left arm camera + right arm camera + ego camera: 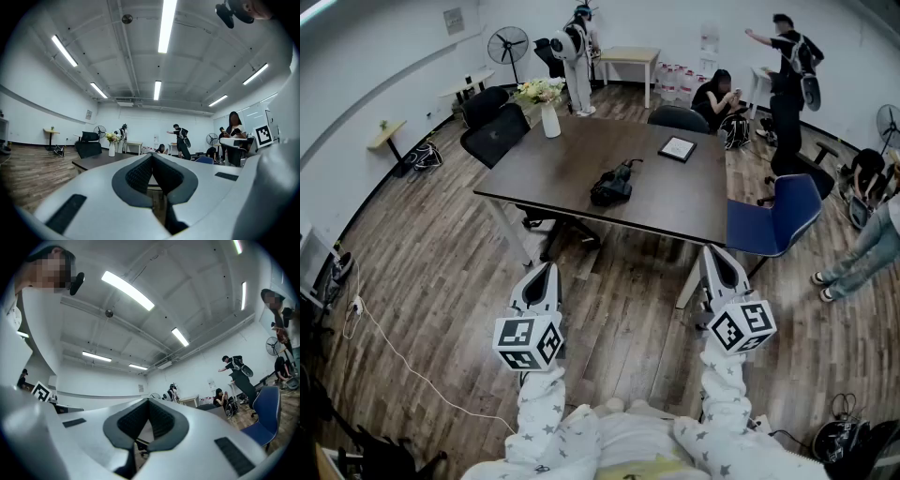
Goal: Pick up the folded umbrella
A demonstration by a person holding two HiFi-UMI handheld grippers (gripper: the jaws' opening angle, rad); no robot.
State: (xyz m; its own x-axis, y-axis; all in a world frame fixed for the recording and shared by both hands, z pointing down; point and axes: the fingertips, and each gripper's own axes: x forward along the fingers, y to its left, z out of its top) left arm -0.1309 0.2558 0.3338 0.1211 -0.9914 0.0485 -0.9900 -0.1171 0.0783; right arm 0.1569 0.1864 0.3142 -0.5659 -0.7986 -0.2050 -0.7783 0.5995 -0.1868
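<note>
The folded umbrella (pixel 614 185) is a black bundle lying near the middle of the dark brown table (pixel 544 178). Both grippers hover over the wooden floor in front of the table's near edge, well short of the umbrella. My left gripper (pixel 547 270) is shut with nothing in it, and its dark pads (pixel 136 176) meet at the tip. My right gripper (pixel 718 251) is likewise shut and empty, pointing slightly upward, its pads (pixel 161 420) touching. Neither gripper view shows the umbrella; only the table (pixel 96 161) edge appears beyond the left gripper (pixel 152 155).
A blue chair (pixel 775 221) stands at the table's right corner, close to my right gripper. Black chairs (pixel 495 133) sit at the far left, with a vase of flowers (pixel 547 105) and a dark flat frame (pixel 677 148) on the table. Several people stand or sit behind. A white cable (pixel 389 352) crosses the floor.
</note>
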